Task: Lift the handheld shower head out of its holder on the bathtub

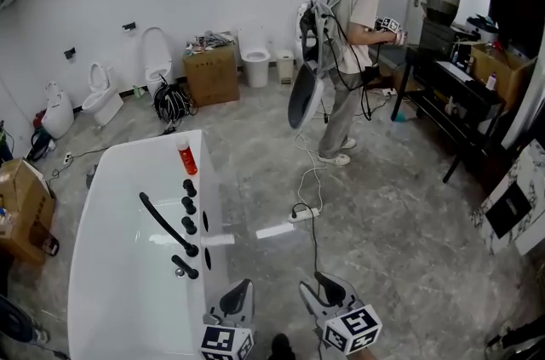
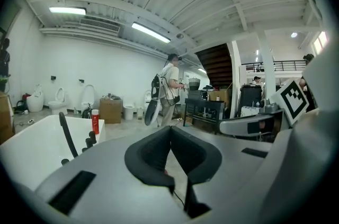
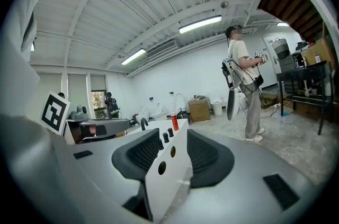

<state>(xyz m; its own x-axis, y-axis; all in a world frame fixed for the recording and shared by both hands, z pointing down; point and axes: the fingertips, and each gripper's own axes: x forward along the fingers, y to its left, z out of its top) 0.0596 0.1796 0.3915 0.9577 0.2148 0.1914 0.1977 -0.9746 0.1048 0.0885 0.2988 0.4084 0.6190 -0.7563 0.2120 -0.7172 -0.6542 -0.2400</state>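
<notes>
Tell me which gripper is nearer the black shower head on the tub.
Left. The left gripper hangs by the tub's near corner, short of the shower head; the right gripper is farther right, over the floor.

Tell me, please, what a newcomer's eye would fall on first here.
The white bathtub fills the head view's lower left, a black handheld shower head slanting over it and a red bottle on its rim. Further back, right of centre, stands a person.
</notes>
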